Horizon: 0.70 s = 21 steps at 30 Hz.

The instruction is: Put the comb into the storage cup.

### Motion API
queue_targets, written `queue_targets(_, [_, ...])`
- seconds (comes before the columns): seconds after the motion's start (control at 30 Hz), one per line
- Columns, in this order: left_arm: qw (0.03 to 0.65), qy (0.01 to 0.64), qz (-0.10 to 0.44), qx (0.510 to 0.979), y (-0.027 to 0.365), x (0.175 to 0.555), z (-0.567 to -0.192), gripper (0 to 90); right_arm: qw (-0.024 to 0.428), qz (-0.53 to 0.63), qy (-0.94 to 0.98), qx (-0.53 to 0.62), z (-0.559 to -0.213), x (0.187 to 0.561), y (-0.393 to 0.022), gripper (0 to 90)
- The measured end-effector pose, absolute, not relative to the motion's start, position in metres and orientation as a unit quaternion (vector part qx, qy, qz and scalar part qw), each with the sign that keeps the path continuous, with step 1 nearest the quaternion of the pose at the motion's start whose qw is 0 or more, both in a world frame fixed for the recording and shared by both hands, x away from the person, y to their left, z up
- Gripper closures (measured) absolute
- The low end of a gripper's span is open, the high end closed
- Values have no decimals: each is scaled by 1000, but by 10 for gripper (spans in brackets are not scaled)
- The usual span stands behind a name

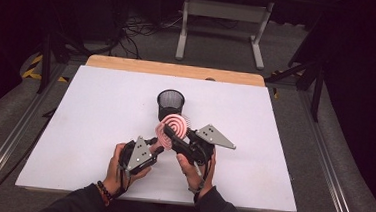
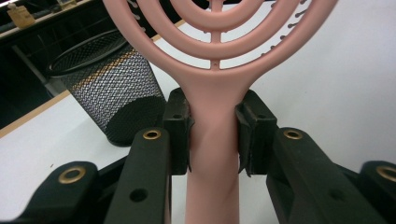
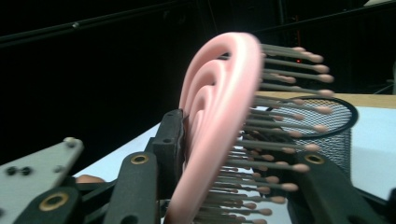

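Your forearms: they come in from the near edge of the table (image 1: 74, 128), dark sleeves on both, a bead bracelet (image 1: 104, 190) on your left wrist.

Your left gripper (image 1: 154, 145): it sits in your left hand, near the front of the white tabletop, angled up and toward the middle. In the left gripper view its two black pads (image 2: 179, 133) press on either side of the pink hairbrush (image 2: 212, 140), right at the neck where the handle widens into the head. Jaws pinching the handle, no gap at the pads.

Your right gripper (image 1: 170, 131): held in your right hand just beside the left one, its grey three-cornered plate (image 1: 214, 136) pointing away to the right. In the right gripper view one pad lies against the smooth back of the brush head and the other jaw stands on the bristle side, so the jaws are closed across the head, bristles between them.

Hairbrush: lifted off the table, held between your two grippers, a little in front of the table's centre. The round head of concentric pink rings stands roughly upright, its bristles (image 3: 289, 116) with rounded tips pointing toward the mesh cup.

Mesh cup (image 1: 170, 104): black wire, upright, open at the top, standing on the table just behind the brush head.

Table, far edge: a bare wooden strip (image 1: 176, 69) shows past the white surface.
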<state>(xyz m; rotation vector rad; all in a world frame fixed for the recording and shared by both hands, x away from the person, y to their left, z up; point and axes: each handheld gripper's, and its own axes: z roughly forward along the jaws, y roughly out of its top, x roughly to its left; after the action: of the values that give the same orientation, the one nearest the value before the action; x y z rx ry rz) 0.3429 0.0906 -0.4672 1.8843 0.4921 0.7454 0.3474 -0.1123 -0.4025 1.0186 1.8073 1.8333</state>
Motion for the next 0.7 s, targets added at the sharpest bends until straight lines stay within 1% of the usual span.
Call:
queue_targets(0.27, [510,199,302,780,92,344,-466,678,177,663,640,347,-401,343,-112,615])
queue_targets(0.4, [513,193,294,783,92,344,-466,621,182,663,648,328,-399,341,-111,620])
queue_targets(0.6, [514,184,287,787,90,344,-466,574,204,656,659,306,-394,336,-114,626])
queue_targets(0.7, [512,182,285,790,91,345,-466,552,208,653,663,301,-393,335,-115,626])
